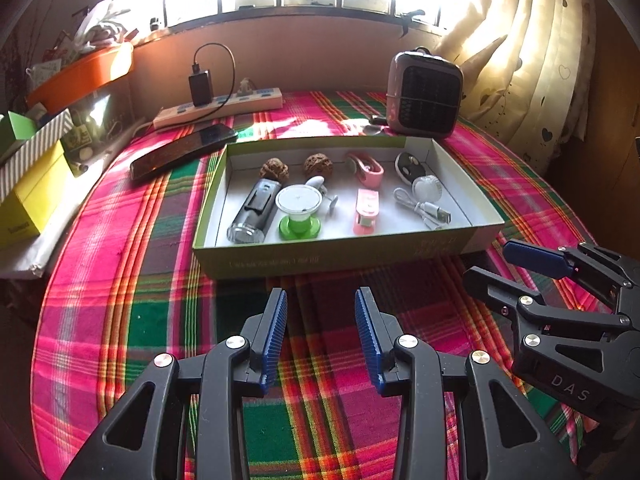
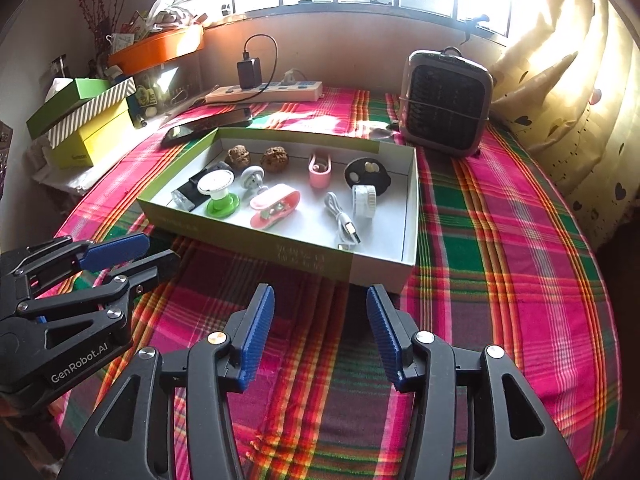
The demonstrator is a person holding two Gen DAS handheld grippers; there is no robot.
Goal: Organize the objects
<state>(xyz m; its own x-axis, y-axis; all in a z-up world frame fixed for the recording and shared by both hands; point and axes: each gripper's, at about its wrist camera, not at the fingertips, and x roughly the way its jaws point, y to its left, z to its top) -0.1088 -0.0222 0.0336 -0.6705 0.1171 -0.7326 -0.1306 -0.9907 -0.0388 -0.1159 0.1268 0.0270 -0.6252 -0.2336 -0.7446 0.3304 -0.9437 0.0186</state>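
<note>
A shallow green-and-white box (image 1: 340,246) (image 2: 240,236) lies on the plaid tablecloth. Inside it are two walnuts (image 1: 274,169) (image 2: 238,156), a black flashlight (image 1: 252,212), a green-and-white spool (image 1: 298,208) (image 2: 220,192), a pink clip (image 1: 366,210) (image 2: 276,206), a white USB cable (image 1: 424,208) (image 2: 344,220) and a black oval piece (image 1: 408,166) (image 2: 366,174). My left gripper (image 1: 321,296) (image 2: 160,249) hovers open and empty in front of the box. To its right, near the box's front right corner, my right gripper (image 2: 320,292) (image 1: 488,262) is open and empty too.
A dark phone (image 1: 184,150) and a power strip (image 1: 220,108) with a charger lie behind the box at left. A small heater (image 1: 424,94) (image 2: 444,108) stands at the back right. Stacked yellow and striped boxes (image 1: 32,184) sit at the left edge; a curtain (image 2: 560,100) hangs right.
</note>
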